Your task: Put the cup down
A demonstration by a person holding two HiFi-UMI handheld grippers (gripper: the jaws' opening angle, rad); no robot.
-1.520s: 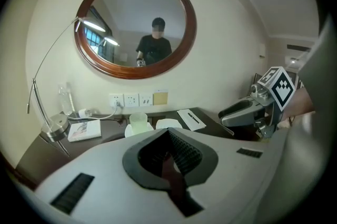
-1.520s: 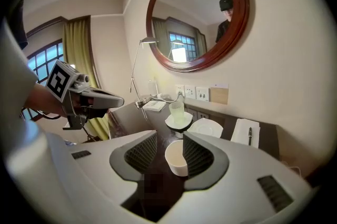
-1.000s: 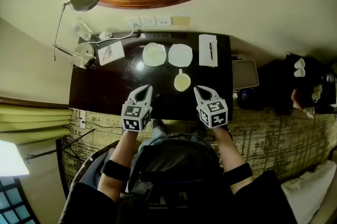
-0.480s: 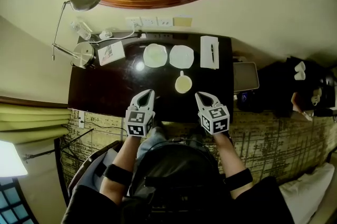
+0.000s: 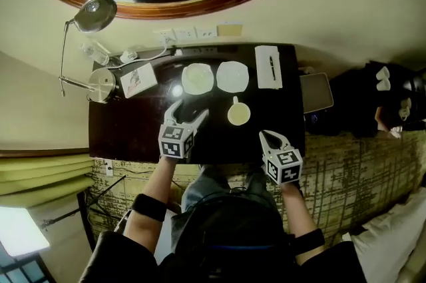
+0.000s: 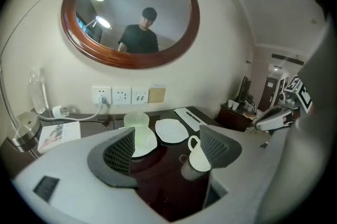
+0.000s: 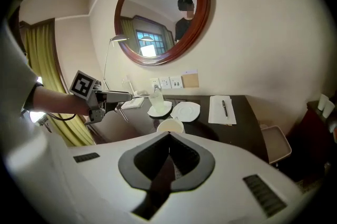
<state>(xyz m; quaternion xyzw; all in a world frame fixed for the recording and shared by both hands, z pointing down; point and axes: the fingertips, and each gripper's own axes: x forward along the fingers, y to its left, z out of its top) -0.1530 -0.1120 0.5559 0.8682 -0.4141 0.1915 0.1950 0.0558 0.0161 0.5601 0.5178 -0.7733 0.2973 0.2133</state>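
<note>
Looking down in the head view, the cup (image 5: 238, 114) stands upright on the dark bench (image 5: 130, 125), free of both tools, its handle turned to the far side. It lies just to the right of the left gripper (image 5: 188, 110), whose fingers (image 5: 174, 108) have just been opening and now stand released over bare bench. The right gripper (image 5: 267, 136) sits closer to the person, with the cup ahead of its tip and a little to the left; its fingers are clenched together on nothing. Both tips are near the cup and neither touches it.

In the left gripper view, the spread fingers (image 6: 118, 154) frame only bare bench. A glass (image 6: 137, 124) stands ahead of the left finger and an empty saucer (image 6: 171, 129) ahead of the gap. The cup (image 6: 199, 159) shows partly behind the right finger, handle toward the gap, so it is off to the right, outside the grasp.

In the right gripper view, the cup (image 7: 169, 125) stands just beyond the tip of the shut fingers (image 7: 189, 159), with the glass (image 7: 156, 97) farther on and the left gripper (image 7: 127, 94) off to the left.

By my judgement the cup is already set down, so the left fingers should draw straight back, since any drift to their right would knock it
</note>
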